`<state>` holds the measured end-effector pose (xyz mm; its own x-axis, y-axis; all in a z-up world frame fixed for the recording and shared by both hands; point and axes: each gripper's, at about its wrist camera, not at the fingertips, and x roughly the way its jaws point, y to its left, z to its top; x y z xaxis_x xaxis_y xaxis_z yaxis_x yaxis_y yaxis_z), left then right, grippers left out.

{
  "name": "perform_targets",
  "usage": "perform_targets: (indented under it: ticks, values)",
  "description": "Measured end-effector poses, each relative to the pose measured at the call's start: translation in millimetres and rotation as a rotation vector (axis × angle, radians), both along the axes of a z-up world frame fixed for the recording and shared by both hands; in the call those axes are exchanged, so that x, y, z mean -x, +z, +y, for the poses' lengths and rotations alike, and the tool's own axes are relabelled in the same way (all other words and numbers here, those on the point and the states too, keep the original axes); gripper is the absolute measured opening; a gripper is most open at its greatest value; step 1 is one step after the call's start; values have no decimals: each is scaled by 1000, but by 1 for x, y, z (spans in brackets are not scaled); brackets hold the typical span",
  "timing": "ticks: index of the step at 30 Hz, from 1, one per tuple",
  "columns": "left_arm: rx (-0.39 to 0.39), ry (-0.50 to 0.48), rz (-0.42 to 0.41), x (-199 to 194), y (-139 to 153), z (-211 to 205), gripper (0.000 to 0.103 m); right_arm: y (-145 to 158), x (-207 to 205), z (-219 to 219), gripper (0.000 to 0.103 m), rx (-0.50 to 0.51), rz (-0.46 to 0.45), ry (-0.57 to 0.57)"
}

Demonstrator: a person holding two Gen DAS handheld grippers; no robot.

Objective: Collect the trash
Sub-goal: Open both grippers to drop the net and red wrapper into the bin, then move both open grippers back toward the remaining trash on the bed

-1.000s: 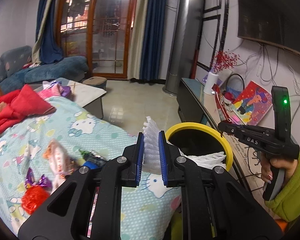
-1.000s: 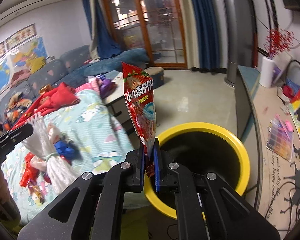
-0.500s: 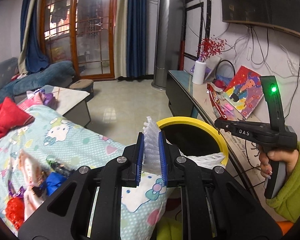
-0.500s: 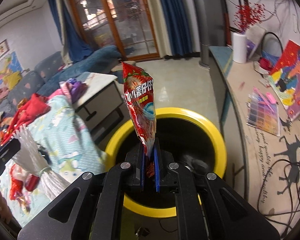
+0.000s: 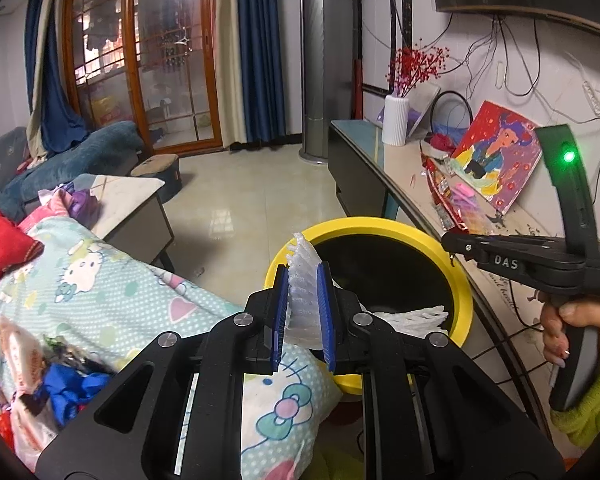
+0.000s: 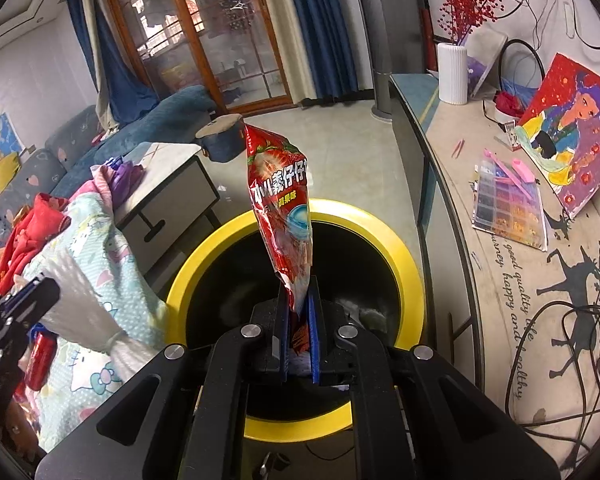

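Already over the yellow bin (image 6: pixel 404 264), both grippers pinch trash, right gripper (image 6: pixel 298 320) a red snack bag (image 6: pixel 280 204), left gripper (image 5: pixel 304 312) white foam netting (image 5: pixel 305 280), while more wrappers (image 5: pixel 40 364) wait on the bed (image 5: pixel 112 292).

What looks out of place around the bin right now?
Nothing at the yellow bin itself: it stands upright with some white trash inside. The oddity is beside it: wrappers lie loose on the cartoon blanket. The red snack bag and white foam net are both gripped.

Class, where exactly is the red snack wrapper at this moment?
In the right wrist view, the red snack wrapper stands centre frame, pinched in the right gripper, above the yellow-rimmed bin.
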<state>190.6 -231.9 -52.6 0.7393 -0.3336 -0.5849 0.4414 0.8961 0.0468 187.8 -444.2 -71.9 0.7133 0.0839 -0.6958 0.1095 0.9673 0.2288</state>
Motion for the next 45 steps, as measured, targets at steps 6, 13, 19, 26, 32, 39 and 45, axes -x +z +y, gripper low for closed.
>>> perform_targets:
  ticks: [6,13,19,26,32,39,45]
  values:
    - [-31,-4,26,-9,-16,-15,10,-8,-5,-2,9,-12,16,-1]
    - [-53,-5,57,-20,-30,-25,10,-17,-8,-5,10,-32,41,-4]
    - [-51,-10,91,-31,-37,-31,10,-24,-11,-6,10,-48,64,0]
    - [-26,-6,121,-39,-41,-31,11,-29,-14,-8,16,-59,79,-5]
    - [3,-5,137,-42,-41,-26,37,-29,-13,-10,31,-59,79,-15]
    - [40,-12,142,-37,-35,-22,65,-24,-10,-12,46,-46,60,-30]
    - [95,7,143,-33,-22,-10,92,-12,-5,-7,60,-8,20,-36]
